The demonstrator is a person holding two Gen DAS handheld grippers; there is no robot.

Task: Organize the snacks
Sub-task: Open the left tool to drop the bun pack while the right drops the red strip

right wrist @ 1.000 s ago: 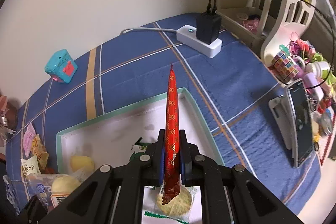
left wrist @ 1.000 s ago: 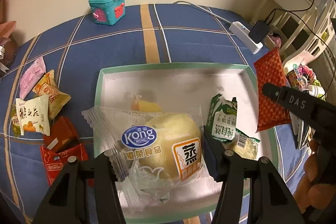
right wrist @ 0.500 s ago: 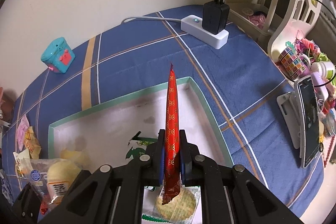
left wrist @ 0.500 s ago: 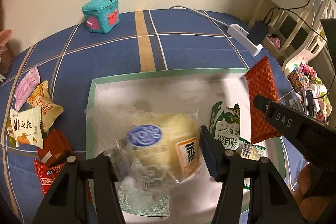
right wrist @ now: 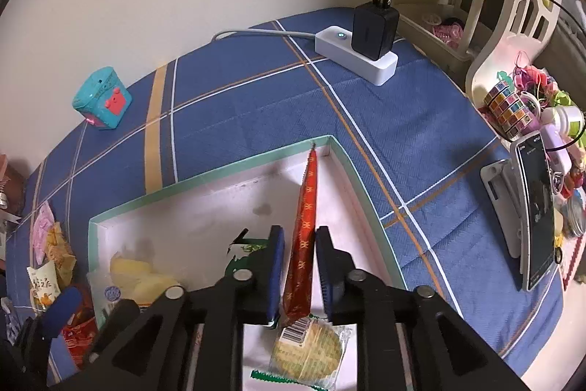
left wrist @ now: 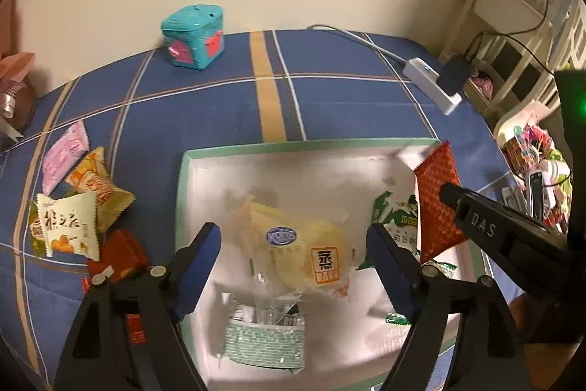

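A white tray with a green rim [left wrist: 293, 146] lies on the blue plaid cloth. My left gripper [left wrist: 293, 237] hovers over it with its jaws opening. The clear steamed-cake packet [left wrist: 311, 244] lies in the tray between the pads, and neither pad touches it. My right gripper [right wrist: 299, 233] is over the tray's right side, jaws opening. The red packet [right wrist: 306, 226] stands on edge between its pads with a thin gap on each side, its tip at the tray's far corner. A green packet [left wrist: 397, 222] and a round biscuit packet [right wrist: 311, 350] also lie in the tray.
Several loose snack packets [left wrist: 69, 226] lie on the cloth left of the tray. A teal toy box [left wrist: 194, 37] stands at the back by the wall. A white power strip [right wrist: 357, 57] with a black charger sits at the back right, and a phone on a stand [right wrist: 534, 218] and trinkets are at the right edge.
My left jaws spread apart and the cake packet dropped from them into the tray. My right jaws parted slightly from the red packet, which now leans towards the tray's far corner.
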